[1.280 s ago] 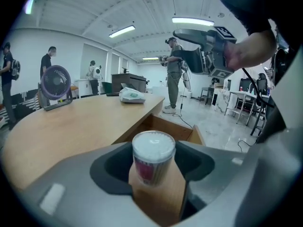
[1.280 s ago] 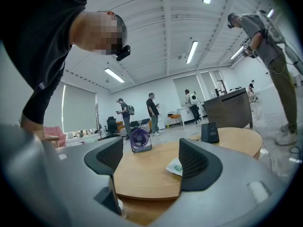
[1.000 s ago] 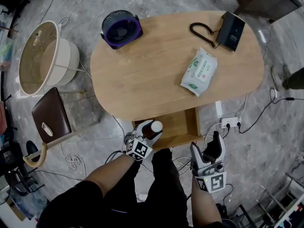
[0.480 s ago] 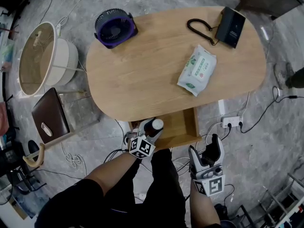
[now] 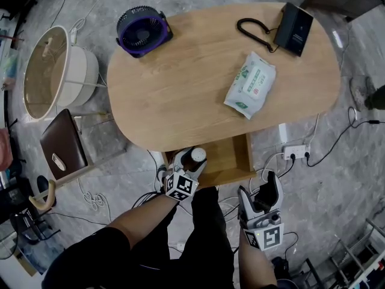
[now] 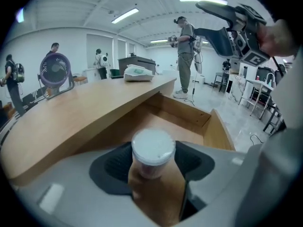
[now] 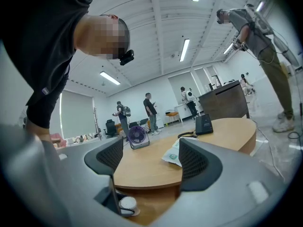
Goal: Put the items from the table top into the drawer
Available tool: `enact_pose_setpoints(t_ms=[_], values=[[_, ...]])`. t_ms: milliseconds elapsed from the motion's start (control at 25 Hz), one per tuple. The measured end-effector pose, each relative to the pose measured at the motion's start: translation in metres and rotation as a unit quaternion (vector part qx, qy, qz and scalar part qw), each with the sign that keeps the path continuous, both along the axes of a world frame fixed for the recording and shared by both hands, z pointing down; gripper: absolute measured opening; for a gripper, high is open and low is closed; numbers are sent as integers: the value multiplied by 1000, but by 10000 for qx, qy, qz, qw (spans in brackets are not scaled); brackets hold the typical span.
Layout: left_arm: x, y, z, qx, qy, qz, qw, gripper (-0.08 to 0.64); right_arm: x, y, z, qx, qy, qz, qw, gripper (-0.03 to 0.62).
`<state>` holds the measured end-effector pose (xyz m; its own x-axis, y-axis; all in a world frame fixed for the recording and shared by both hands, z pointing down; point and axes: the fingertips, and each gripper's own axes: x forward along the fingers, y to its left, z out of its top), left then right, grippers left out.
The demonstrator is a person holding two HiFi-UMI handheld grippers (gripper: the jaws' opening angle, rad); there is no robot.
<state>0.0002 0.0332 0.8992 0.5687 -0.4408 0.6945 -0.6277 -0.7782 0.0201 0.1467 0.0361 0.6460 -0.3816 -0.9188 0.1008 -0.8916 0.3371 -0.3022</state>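
Bottle (image 6: 154, 174), pinched between the left gripper's (image 5: 190, 161) jaws, hangs over the open drawer (image 5: 230, 156), seemingly due for lowering and release; the right gripper (image 5: 259, 186) idles, jaws spread and empty.

Table (image 5: 180, 101): fan (image 5: 141, 32) on the far-left corner, telephone (image 5: 293, 27) on the far-right end, wipes pack (image 5: 251, 85) right of centre, nearer than the telephone. Drawer (image 5: 231, 158) pulled out under the near edge. Bottle (image 5: 197, 156) over the drawer's left side, in the jaws of the left gripper (image 5: 187, 164). Right gripper (image 5: 261, 192) nearer, just right of the drawer. On the floor left of the table: round basket (image 5: 54, 71), with a stool (image 5: 63, 143) before it.
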Motion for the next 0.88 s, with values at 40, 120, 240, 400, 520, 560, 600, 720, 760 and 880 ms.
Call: enact_pose_setpoints(t_ms=[40,120,240,400,520,560,600,720,760,880], values=[[0,2,1,-81,-44,-44,9999,284,-1,1,1,-13,-4,-4,10000,379],[0,8,4,-225,-98,-90,9997,285,-3,2,0,-29,-53,-9,10000,379],[1,11,7,-353,-133,-120,9992,284,-5,1,-3,-34,-172,16,9998,379],[-1,14,9,-601,-154,-192,9979,285,-1,9,4,-77,-75,57,9999,379],[1,17,12,-888,-45,-329,9955,297,-1,12,6,-108,-87,96,9999,379],[1,17,12,-957,23,-394,9946,305,-1,14,7,-114,-65,94,9999,379],[0,17,11,-998,84,-436,9940,314,-2,14,7,-118,-58,87,9999,379],[0,21,5,-1035,201,-383,9937,337,-4,14,6,-130,-71,105,9998,379],[0,22,3,-1019,237,-351,9939,338,-2,14,8,-138,-48,130,9998,380],[-2,25,-3,-936,339,-340,9945,342,0,13,8,-119,-31,197,9997,380]])
